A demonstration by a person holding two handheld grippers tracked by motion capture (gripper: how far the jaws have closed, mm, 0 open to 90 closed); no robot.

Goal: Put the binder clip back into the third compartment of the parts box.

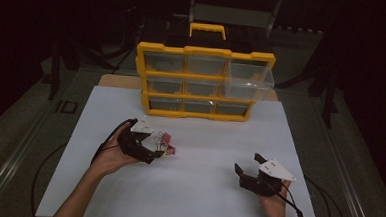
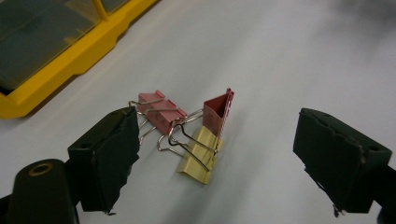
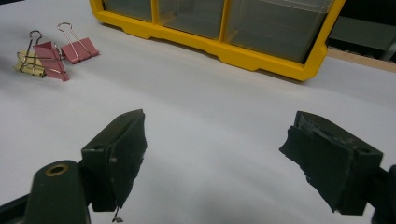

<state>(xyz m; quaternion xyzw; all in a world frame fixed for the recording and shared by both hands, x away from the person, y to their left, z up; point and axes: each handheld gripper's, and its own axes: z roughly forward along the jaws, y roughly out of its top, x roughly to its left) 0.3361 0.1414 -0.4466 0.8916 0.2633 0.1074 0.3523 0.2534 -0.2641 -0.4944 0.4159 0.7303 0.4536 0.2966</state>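
Scene: a person is working two hand-held grippers over a white surface, with a yellow drawer organizer standing at its far edge.
Left gripper: jaws are standing wide apart around a small cluster of binder clips, gripping nothing yet; the near pad is sitting just beside the pink clip.
Clips: two pink ones and a yellow clip are lying tangled together on the surface, near the organizer's front but apart from it.
Right gripper: jaws are gaping open over bare surface, holding nothing, well apart from the clips.
Organizer: its top right drawer is sticking out, the likely destination.
Progress: judging by this, the work is only beginning; no clip is lifted, and all three are waiting to be picked up and stowed.
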